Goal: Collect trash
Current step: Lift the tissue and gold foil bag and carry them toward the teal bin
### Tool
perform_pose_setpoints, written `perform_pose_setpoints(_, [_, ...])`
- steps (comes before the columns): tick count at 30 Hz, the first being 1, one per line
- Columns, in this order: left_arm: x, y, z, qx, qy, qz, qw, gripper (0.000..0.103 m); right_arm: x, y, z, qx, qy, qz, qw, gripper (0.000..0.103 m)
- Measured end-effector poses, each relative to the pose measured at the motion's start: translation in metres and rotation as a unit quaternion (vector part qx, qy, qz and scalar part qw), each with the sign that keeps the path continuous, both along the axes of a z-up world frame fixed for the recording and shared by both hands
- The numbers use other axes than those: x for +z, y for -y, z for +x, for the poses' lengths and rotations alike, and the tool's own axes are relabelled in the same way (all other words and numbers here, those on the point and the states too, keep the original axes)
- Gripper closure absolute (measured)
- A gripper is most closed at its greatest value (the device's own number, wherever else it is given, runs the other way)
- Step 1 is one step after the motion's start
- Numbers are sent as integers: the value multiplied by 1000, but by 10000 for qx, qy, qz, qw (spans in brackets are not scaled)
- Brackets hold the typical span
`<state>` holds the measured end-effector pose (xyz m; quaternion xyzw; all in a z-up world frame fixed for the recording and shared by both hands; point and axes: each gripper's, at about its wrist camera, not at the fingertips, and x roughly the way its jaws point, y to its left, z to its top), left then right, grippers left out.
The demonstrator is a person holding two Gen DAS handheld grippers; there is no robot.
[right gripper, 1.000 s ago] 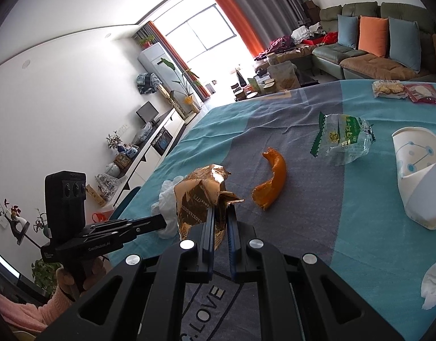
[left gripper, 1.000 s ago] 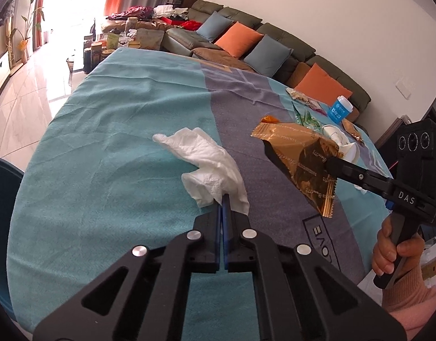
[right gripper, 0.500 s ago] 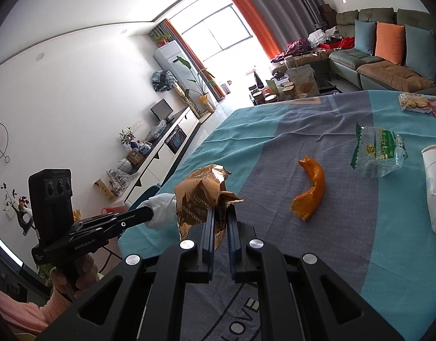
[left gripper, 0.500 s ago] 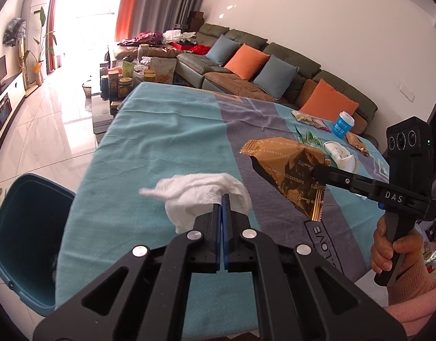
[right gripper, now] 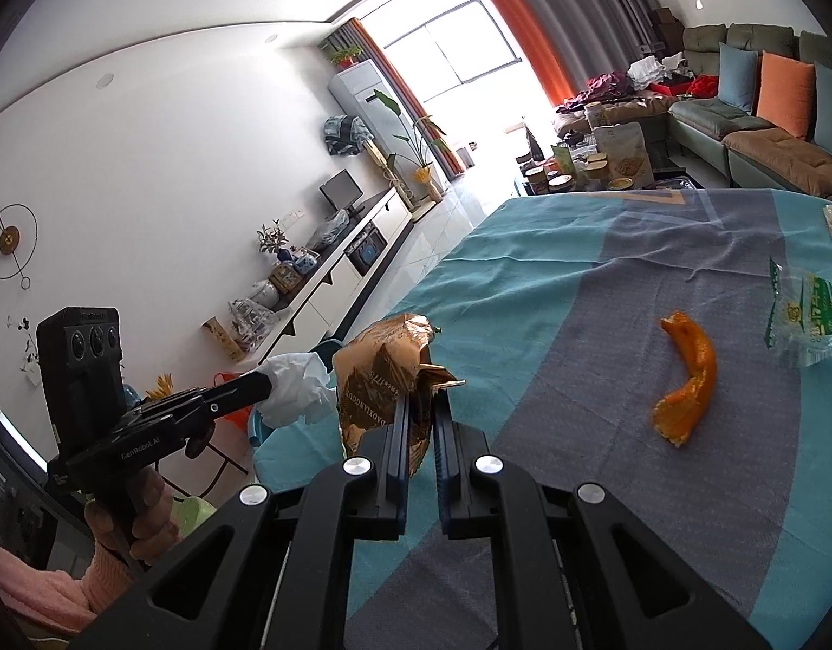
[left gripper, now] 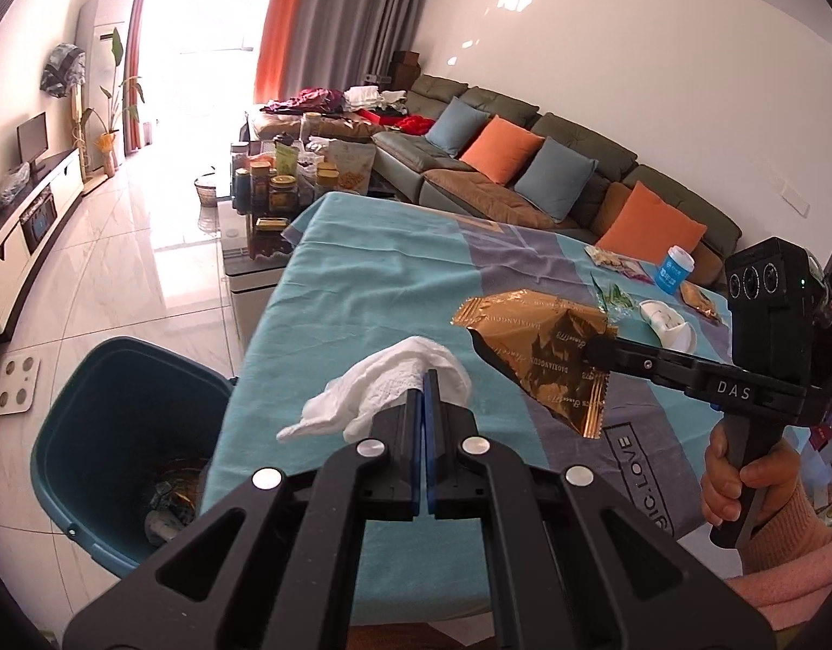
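Off the counter's (left gripper: 372,276) left edge, on the floor, sits the teal trash bin (left gripper: 112,379), lower-left of the left claw (left gripper: 422,387). Left claw is clenched on one crumpled white tissue (left gripper: 383,390), hanging above the counter edge, so it is the claw nearer the bin. Right claw (right gripper: 418,406) is clamped on one gold foil wrapper (right gripper: 381,374), further right over the counter; its long axis runs along the claw's reach. On the counter, uncollected: one orange peel (right gripper: 689,379), one clear green-printed bag (right gripper: 808,319), one white paper cup (left gripper: 666,320), one blue tub (left gripper: 673,268). One bin, some trash already inside.
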<state>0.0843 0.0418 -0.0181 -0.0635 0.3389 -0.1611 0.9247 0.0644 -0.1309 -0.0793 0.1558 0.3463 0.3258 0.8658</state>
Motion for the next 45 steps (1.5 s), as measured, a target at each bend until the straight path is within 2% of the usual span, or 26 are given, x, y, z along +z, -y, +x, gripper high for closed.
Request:
perform_pose_setpoints(20, [19, -71, -16, 744, 186, 128, 9970, 102, 6, -68, 14, 648, -21, -2, 9979, 96])
perform_pose_setpoints(33, [14, -116, -22, 1163, 113, 181, 9930, 102, 9, -109, 21, 979, -15, -115, 9951, 96])
perform_pose_setpoints(45, [3, -136, -19, 1403, -13, 173, 9900, 102, 9, -145, 31, 1224, -53, -258, 9921, 96])
